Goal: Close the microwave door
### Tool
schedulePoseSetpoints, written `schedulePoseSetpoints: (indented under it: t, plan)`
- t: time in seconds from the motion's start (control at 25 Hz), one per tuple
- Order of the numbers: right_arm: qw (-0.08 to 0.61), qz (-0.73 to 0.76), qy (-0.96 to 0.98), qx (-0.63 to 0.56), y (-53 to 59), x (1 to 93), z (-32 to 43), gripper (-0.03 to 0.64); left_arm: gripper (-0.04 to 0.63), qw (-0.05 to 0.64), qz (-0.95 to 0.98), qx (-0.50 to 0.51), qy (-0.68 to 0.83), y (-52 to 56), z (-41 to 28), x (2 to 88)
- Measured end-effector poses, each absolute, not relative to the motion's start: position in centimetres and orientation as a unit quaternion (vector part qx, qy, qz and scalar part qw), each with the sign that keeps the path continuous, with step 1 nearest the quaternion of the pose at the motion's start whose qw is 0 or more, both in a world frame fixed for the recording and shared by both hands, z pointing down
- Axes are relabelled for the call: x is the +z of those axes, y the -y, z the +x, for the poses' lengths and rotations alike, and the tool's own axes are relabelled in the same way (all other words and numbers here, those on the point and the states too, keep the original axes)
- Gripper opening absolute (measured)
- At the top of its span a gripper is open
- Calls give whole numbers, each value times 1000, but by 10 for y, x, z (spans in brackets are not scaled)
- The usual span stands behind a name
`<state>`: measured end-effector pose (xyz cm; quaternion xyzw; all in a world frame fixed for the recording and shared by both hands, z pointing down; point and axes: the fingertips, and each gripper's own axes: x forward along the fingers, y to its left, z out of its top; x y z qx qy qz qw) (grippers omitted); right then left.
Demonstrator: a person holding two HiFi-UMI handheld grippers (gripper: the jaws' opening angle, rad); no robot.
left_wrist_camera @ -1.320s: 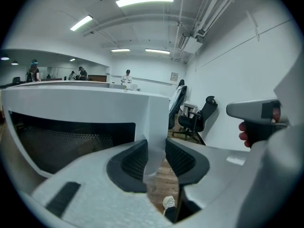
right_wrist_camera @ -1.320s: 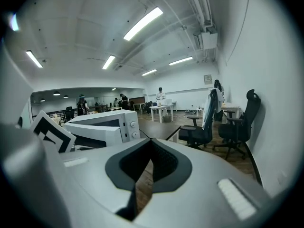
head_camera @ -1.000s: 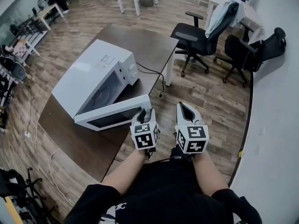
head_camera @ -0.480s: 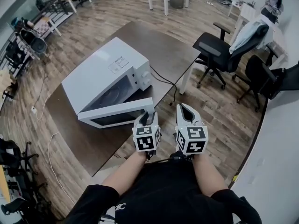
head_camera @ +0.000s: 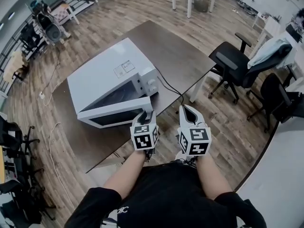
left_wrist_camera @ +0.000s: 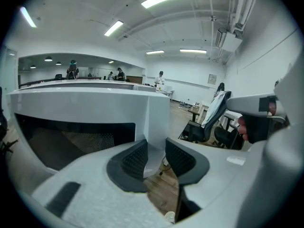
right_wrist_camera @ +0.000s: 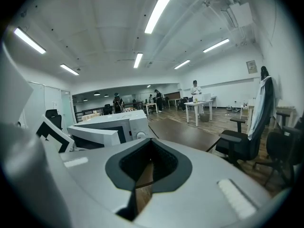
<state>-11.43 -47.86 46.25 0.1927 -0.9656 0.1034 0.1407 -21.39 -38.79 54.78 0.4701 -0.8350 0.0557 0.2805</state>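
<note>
Left gripper (left_wrist_camera: 156, 148): jaws clamped on door (left_wrist_camera: 85, 107) edge, plain only in own view
Right gripper (right_wrist_camera: 151, 142): jaws together, empty
Microwave (head_camera: 107, 72): ajar, head view

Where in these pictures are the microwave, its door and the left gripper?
microwave (head_camera: 107, 75), head view, on its white top.
door (head_camera: 114, 117), head view, on its dark window.
left gripper (head_camera: 148, 114), head view, midway between its fingertips.

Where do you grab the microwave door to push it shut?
Grab the microwave door by its free end, beside the knobs, coming from the front. It stands ajar, hinged at the other end, so this end swings. The left gripper pinches it there.
</note>
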Motion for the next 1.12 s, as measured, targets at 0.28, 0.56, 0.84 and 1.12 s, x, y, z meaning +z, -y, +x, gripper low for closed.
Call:
schedulePoseSetpoints:
  t: [0.28, 0.56, 0.84, 1.12]
  plan:
    - [141, 162, 972, 95, 510, 465, -130, 9, 129, 280, 427, 44, 859, 409, -242, 551]
    - [150, 138, 975, 87, 529, 468, -144, 9, 129, 278, 390, 31, 877, 425, -271, 551]
    - [155, 110, 979, 76, 536, 468, -160, 9, 129, 271, 360, 21, 892, 435, -294, 551]
    - [164, 91, 979, 77, 540, 473, -172, 9, 129, 269, 339, 14, 901, 443, -312, 549]
